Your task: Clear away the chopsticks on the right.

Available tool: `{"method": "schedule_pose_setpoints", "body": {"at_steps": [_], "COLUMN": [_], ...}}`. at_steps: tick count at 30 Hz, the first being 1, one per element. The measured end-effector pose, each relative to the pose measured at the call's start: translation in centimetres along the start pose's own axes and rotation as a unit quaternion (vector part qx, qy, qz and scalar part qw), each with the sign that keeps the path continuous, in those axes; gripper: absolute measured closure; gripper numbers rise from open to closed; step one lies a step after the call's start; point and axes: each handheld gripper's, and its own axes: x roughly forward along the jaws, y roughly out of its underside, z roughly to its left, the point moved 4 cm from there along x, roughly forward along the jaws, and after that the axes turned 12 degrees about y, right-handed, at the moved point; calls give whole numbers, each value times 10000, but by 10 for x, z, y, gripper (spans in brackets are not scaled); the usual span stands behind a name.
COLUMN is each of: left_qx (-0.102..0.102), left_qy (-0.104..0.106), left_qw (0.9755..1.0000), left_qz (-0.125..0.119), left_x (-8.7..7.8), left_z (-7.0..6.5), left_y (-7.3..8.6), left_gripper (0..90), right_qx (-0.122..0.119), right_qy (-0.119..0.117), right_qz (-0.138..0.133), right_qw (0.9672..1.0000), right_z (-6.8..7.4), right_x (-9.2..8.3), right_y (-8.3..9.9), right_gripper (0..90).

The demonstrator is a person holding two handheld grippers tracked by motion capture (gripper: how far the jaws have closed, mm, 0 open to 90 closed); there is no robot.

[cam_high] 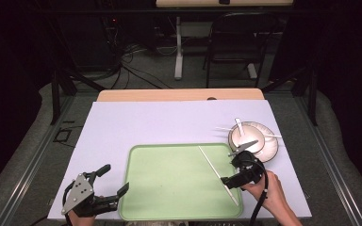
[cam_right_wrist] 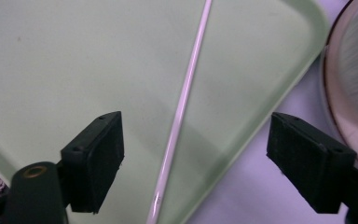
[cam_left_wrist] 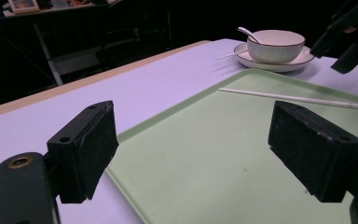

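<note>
A pale green tray (cam_high: 169, 183) lies on the lavender table cover. One white chopstick (cam_high: 217, 173) rests slantwise on its right half, also seen as a chopstick (cam_right_wrist: 182, 116) between my right jaws and a chopstick (cam_left_wrist: 298, 98) in the left gripper view. My right gripper (cam_high: 237, 165) hovers open above the chopstick near the tray's right edge, not touching it. A white bowl (cam_high: 247, 135) with a spoon (cam_high: 240, 126) stands on a saucer (cam_high: 269, 149) at the right. My left gripper (cam_high: 113, 179) is open and empty at the tray's front left corner.
A second white chopstick (cam_high: 272, 135) lies across the saucer by the bowl. The bowl and saucer (cam_left_wrist: 274, 59) stand just past the tray's far right corner. The tray rim (cam_right_wrist: 279, 93) runs close to the saucer's edge (cam_right_wrist: 328, 93). A folding chair (cam_high: 238, 42) stands beyond the table.
</note>
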Motion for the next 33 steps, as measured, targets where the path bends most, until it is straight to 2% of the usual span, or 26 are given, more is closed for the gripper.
{"method": "schedule_pose_setpoints", "body": {"at_steps": [4,5,6,7,12,13,14,15,16,17,18,19,20,21,22,23,24,25,27,28,33], "left_qx": [-5,3,3,12,-17,-10,-10,2,2,5,5,1,1,-2,-6,-20,-20,-17,-21,-21,-14], "left_qy": [-13,-13,-13,-1,-27,-25,-25,-10,-10,-24,-24,-23,-23,-30,-19,-31,-31,-28,-28,-28,-32], "left_qw": [10000,10000,10000,10000,10000,10000,10000,10000,10000,10000,10000,10000,10000,10000,10000,10000,10000,10000,10000,10000,10000], "left_qz": [-1,16,16,18,-12,-4,-4,10,10,11,11,0,0,0,-7,-9,-9,-11,-12,-12,-7], "left_x": [0,1,1,1,0,0,0,1,1,1,1,1,1,1,1,1,1,1,1,1,0], "left_z": [1,0,0,0,1,1,1,1,1,1,1,1,1,1,1,1,1,1,1,1,1], "left_y": [0,0,0,0,0,0,0,0,0,0,0,0,0,0,0,0,0,0,0,0,0], "left_gripper": [155,155,155,155,154,154,154,154,155,155,155,154,155,155,155,155,154,155,155,155,155], "right_qx": [-32,-56,-56,-92,-179,-252,-252,-242,-242,-195,-195,-173,-173,-186,-186,-182,-182,-230,-329,-329,-561], "right_qy": [30,89,89,101,218,281,281,342,342,382,382,438,438,490,490,501,501,566,627,627,710], "right_qz": [-170,-256,-256,-321,-339,-442,-442,-543,-543,-589,-589,-608,-608,-612,-612,-595,-595,-573,-542,-542,-492], "right_qw": [9998,9996,9996,9994,9990,9983,9983,9976,9976,9973,9973,9970,9970,9967,9967,9968,9968,9965,9960,9960,9947], "right_z": [-8,-14,-14,-20,-33,-41,-41,-51,-51,-61,-61,-73,-73,-82,-82,-92,-92,-101,-111,-111,-131], "right_x": [-8,-13,-13,-17,-25,-29,-29,-34,-34,-37,-37,-41,-41,-44,-44,-45,-45,-47,-47,-47,-46], "right_y": [-3,-4,-4,-4,-5,-5,-5,-5,-5,-5,-5,-6,-6,-6,-6,-7,-7,-9,-13,-13,-23], "right_gripper": [112,64,64,35,0,0,0,0,0,0,0,0,0,0,0,0,0,0,0,0,0]}}
